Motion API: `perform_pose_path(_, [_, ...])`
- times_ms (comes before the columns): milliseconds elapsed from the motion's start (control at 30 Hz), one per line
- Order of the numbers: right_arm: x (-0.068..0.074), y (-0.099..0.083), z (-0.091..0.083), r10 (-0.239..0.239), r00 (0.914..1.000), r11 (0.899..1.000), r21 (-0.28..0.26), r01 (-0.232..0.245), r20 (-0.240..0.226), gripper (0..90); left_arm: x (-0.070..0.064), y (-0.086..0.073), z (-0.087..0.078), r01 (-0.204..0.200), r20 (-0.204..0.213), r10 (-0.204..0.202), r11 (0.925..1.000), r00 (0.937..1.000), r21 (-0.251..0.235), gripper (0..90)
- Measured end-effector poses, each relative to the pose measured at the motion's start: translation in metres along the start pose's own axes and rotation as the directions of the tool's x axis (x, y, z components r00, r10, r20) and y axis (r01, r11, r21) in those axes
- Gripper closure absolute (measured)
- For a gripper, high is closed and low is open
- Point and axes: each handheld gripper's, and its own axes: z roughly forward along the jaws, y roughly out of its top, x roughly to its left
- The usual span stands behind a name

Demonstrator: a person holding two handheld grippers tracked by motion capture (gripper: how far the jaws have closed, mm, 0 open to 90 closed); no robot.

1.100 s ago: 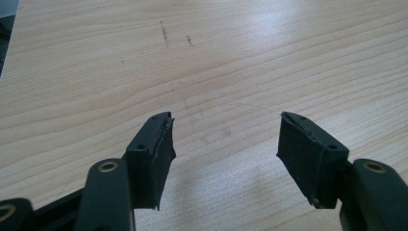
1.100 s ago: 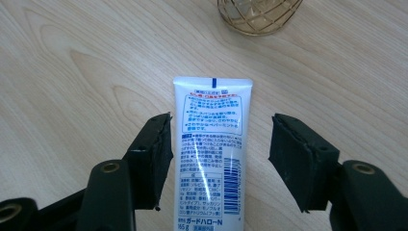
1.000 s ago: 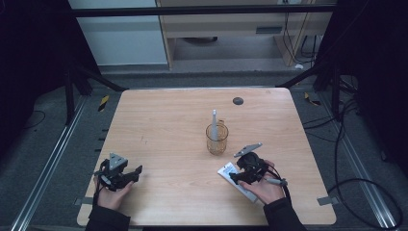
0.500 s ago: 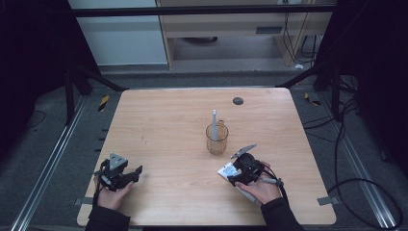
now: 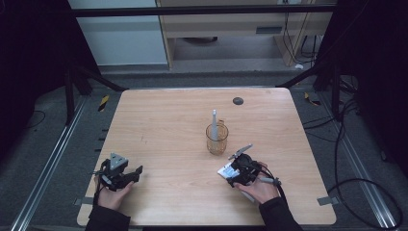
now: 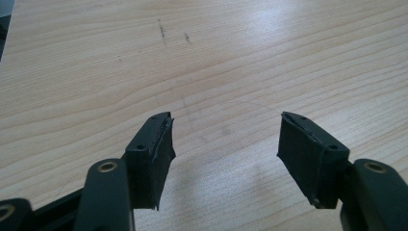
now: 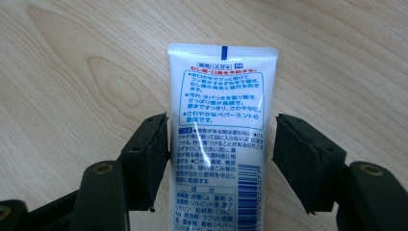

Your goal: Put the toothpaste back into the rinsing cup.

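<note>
While the tube (image 7: 222,139) lies flat on the table (image 5: 159,125), near and right of the glass (image 5: 217,138), my right gripper (image 7: 220,144) straddles it. Its long axis runs along the line of the jaws, with the crimped flat end pointing away from my hand. The jaws stand apart: the left pad (image 7: 153,149) is touching or nearly touching the tube's edge, and the right pad (image 7: 300,154) stands clear, with bare wood between. Nothing is clamped yet, so closing across the narrow width is, I judge, what the coming move turns on. The tube is glossy white plastic, soft-walled, printed with blue text and a barcode. The pads are matte black and ribbed. The glass is clear amber, upright, with a pale slim stick (image 5: 214,123) standing in it. My left gripper (image 6: 226,144) rests at the near left, jaws wide apart over bare pale wood, well apart from the tube.
</note>
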Motion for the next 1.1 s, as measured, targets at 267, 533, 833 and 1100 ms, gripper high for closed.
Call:
perform_pose_path(267, [-0.0015,0.0024,0.0052,0.003,1.0,1.0,0.02,-0.003,-0.01,37.0,0.0004,-0.0001,0.0002,0.002,0.001,-0.002,1.0,1.0,0.001,36.3])
perform_pose_path(533, [-0.0002,0.0035,0.0095,-0.008,1.0,0.999,0.032,0.008,-0.003,37.9,0.0004,-0.0001,0.0004,0.0,0.003,0.0,1.0,1.0,0.004,36.3])
perform_pose_path(833, [0.004,0.0024,0.0092,0.002,0.9998,0.999,0.032,-0.002,0.019,40.9,0.0006,-0.0002,0.0001,0.002,0.004,-0.002,1.0,1.0,0.003,36.3])
perform_pose_path(1100, [0.0028,0.0028,0.0064,0.005,0.9999,1.0,0.031,-0.006,0.012,50.7,0.0004,-0.0002,0.0003,0.002,0.003,-0.002,1.0,1.0,0.003,36.3])
